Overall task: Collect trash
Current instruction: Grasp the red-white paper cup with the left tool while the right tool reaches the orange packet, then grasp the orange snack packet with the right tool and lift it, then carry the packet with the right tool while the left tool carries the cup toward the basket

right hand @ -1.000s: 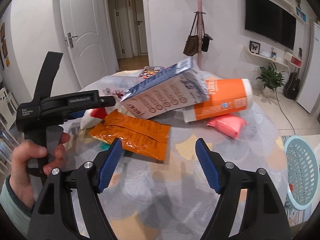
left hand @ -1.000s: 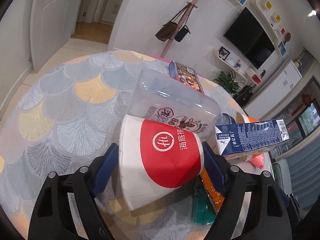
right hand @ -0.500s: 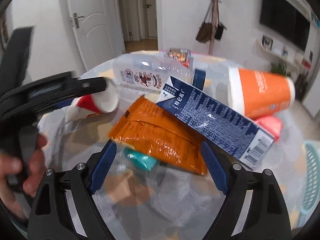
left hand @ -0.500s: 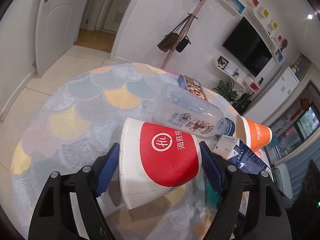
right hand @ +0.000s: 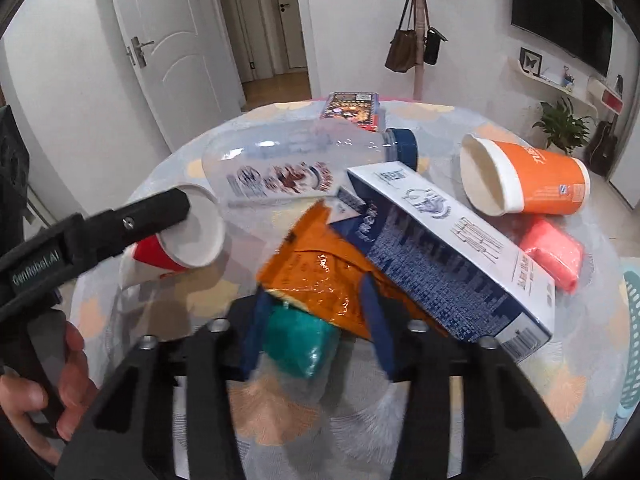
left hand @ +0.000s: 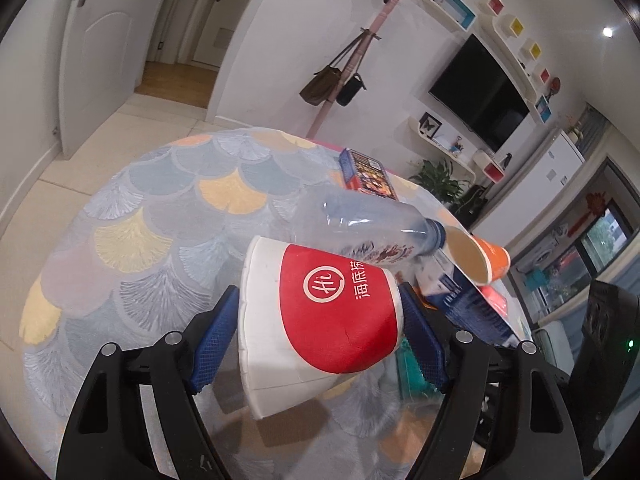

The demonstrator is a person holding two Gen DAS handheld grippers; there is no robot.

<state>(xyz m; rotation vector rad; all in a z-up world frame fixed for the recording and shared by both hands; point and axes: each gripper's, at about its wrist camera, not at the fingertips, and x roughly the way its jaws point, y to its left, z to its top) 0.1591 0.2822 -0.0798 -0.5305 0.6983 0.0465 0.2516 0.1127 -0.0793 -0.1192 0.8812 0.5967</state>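
Note:
My left gripper (left hand: pixel 316 336) is shut on a red and white paper cup (left hand: pixel 320 320), held on its side above the table; the cup also shows in the right wrist view (right hand: pixel 188 240). My right gripper (right hand: pixel 316 332) has its blue pads closing around a teal packet (right hand: pixel 300 340) and the edge of an orange foil wrapper (right hand: pixel 320 264); whether it grips is unclear. A clear plastic bottle (right hand: pixel 296 168), a blue and white carton (right hand: pixel 448 252), an orange cup (right hand: pixel 524 180) and a pink packet (right hand: pixel 556 252) lie on the table.
A small printed box (right hand: pixel 352 108) lies at the table's far edge. The round table (left hand: pixel 160 220) has a fan-pattern cloth. A light blue basket (right hand: pixel 632 320) stands on the floor at the right. A coat stand (left hand: pixel 360 60) is behind.
The right gripper has moved down and forward onto the teal packet and its jaws have narrowed. The left gripper has drawn back with the cup, away from the bottle.

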